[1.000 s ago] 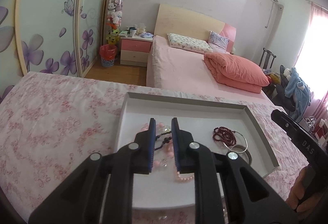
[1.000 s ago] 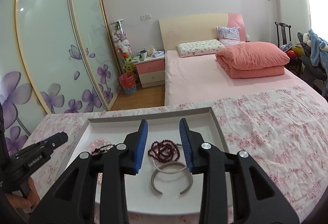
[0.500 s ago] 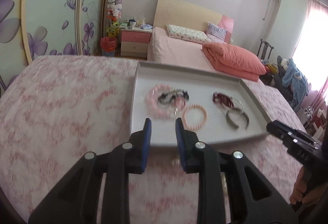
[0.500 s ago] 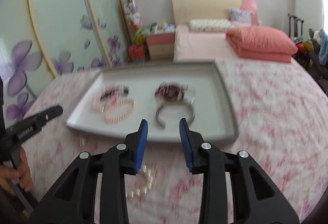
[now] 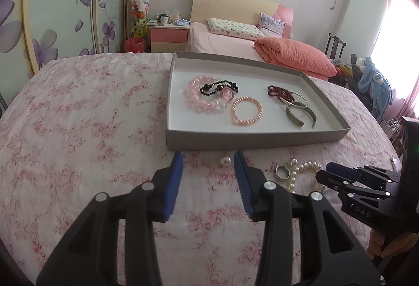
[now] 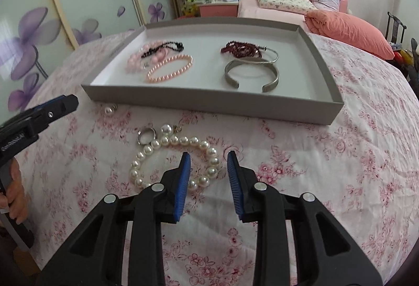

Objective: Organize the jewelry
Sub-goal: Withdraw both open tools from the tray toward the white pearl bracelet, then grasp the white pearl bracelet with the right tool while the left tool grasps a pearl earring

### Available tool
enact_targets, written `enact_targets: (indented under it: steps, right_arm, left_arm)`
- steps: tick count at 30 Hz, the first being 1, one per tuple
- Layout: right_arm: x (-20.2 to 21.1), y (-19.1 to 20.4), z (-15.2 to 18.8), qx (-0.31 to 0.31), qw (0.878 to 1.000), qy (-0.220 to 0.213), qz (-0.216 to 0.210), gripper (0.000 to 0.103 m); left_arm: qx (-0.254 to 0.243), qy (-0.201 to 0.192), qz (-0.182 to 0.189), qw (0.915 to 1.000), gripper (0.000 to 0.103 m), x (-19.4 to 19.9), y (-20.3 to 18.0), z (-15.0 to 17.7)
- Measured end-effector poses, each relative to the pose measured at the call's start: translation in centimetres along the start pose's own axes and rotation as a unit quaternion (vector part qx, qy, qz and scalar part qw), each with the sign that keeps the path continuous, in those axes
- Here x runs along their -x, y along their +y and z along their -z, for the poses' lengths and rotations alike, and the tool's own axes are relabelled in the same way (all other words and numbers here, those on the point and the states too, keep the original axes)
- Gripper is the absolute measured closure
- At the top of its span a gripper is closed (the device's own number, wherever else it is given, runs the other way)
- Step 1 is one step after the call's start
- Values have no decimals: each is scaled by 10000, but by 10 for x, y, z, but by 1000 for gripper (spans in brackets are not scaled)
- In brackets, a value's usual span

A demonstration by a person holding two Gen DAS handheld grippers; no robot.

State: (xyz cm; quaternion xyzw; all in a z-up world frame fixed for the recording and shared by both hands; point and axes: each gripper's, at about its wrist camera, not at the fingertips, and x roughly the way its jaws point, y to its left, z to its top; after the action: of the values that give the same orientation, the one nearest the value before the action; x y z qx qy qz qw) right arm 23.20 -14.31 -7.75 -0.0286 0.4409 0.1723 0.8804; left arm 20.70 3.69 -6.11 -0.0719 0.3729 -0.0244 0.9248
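A grey tray (image 5: 251, 138) (image 6: 209, 105) on the floral cloth holds pink bead bracelets (image 5: 247, 110) (image 6: 170, 67), a black bead string (image 5: 217, 88), a dark red bead string (image 6: 239, 49) and silver bangles (image 6: 251, 71) (image 5: 298, 113). In front of the tray lie a white pearl bracelet (image 6: 167, 155) (image 5: 301, 170), a silver ring (image 6: 146, 135) (image 5: 282, 171) and a single pearl earring (image 5: 225, 161) (image 6: 110, 109). My left gripper (image 5: 208, 157) is open, just before the earring. My right gripper (image 6: 208, 157) is open over the pearl bracelet's right side.
The table has a pink floral cloth (image 5: 78, 129). Behind it stand a bed (image 5: 235, 42) with an orange quilt, a pink nightstand (image 5: 169, 36), wardrobe doors with purple flowers at the left and a chair with clothes at the right.
Both grippers have pulled back from over the tray to the cloth in front of it and opened wider. The pink pearl bracelet now lies in the tray.
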Motion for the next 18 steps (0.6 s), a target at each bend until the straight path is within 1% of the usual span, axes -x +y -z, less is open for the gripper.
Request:
enact_targets:
  steps: [2, 4, 7, 9, 18]
  right_arm:
    - [-1, 2, 1, 82, 9999, 9, 84, 77]
    - [-1, 5, 3, 204, 9996, 2, 219, 85]
    - [1, 2, 4, 215, 9995, 4, 242, 92]
    - [3, -1, 5, 196, 9994, 1, 270, 92]
    - [7, -27, 6, -35, 9988, -58, 483, 92]
  left_arm:
    - [-23, 15, -21, 10000, 59, -1, -1, 1]
    - [-36, 42, -37, 10000, 58, -2, -1, 2]
    - [-57, 90, -42, 9999, 57, -5, -2, 4]
    - [-77, 121, -46, 9999, 54, -6, -3, 4]
    - [-256, 308, -30, 9992, 51, -17, -13, 7]
